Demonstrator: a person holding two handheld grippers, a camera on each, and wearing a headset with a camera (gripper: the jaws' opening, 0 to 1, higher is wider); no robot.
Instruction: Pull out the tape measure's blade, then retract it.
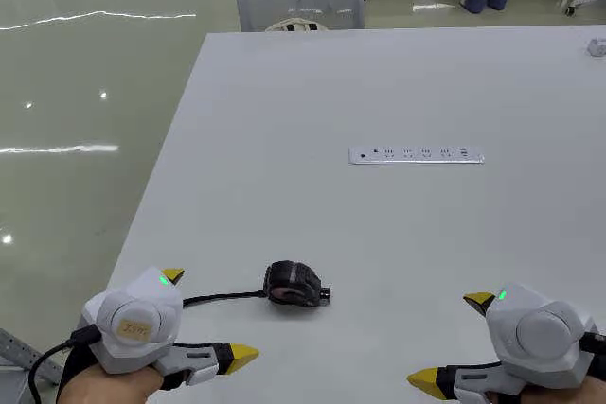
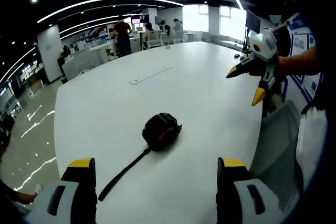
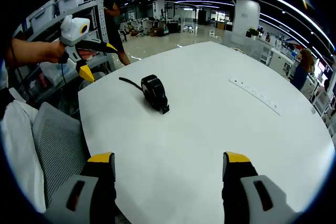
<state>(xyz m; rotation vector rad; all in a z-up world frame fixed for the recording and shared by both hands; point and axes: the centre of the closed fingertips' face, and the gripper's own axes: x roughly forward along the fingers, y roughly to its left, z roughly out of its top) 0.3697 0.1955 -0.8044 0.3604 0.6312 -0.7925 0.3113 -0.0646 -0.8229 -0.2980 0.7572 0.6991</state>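
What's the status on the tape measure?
Left gripper, right gripper open, empty. Tape measure on table between them, blade in, untouched. Nothing in the way; power strip well beyond.

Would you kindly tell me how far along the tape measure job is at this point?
Nothing looks done yet: the tape measure lies on the table with no blade drawn out and its strap trailing beside it. Nothing is in hand: the left gripper and right gripper are both open, apart from the tape. Left to do: grasp it, pull the blade out, then retract it.
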